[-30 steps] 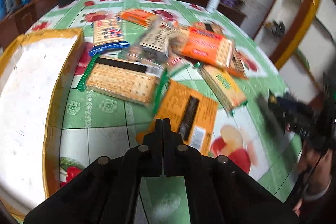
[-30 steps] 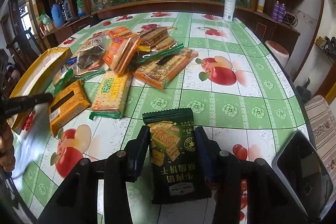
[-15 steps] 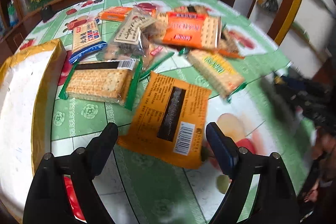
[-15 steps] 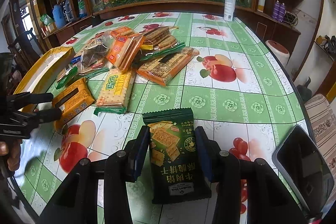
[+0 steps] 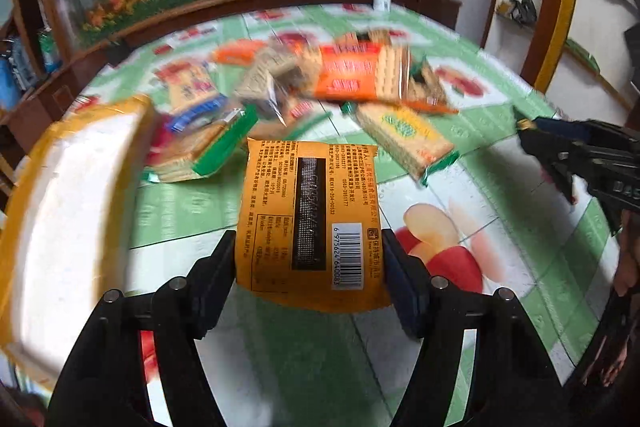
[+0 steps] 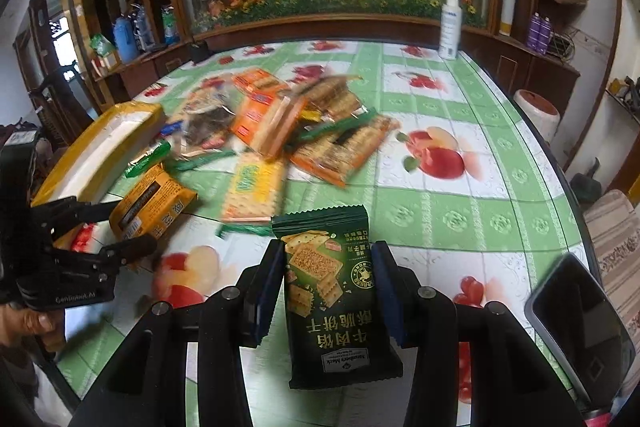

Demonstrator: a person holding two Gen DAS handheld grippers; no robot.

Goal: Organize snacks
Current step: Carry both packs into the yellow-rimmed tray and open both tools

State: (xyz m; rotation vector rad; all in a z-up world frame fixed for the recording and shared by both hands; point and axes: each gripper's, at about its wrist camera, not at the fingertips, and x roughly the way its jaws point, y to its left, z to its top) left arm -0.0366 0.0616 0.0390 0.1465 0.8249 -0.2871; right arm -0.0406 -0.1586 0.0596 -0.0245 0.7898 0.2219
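An orange snack packet [image 5: 308,203] with a barcode sits between the pads of my left gripper [image 5: 307,243], whose jaws are closing onto its two long edges. The right wrist view shows the same orange packet [image 6: 152,199] in the left gripper [image 6: 132,227], tilted just above the tablecloth. My right gripper [image 6: 327,255] is shut on a dark green cracker packet [image 6: 336,291], held above the table. A pile of several biscuit packets [image 6: 280,123] lies mid-table. To the left stands a yellow-rimmed white box [image 5: 60,211].
The green fruit-print tablecloth [image 6: 440,211] covers the round table. A white spray bottle [image 6: 450,27] stands at the far edge. A dark flat device [image 6: 580,323] lies at the right edge. A person's hand [image 6: 28,323] holds the left gripper.
My left gripper went from shut to wide open, moved forward over the orange packet and has closed in on its sides. The right gripper rose a little with the green packet.
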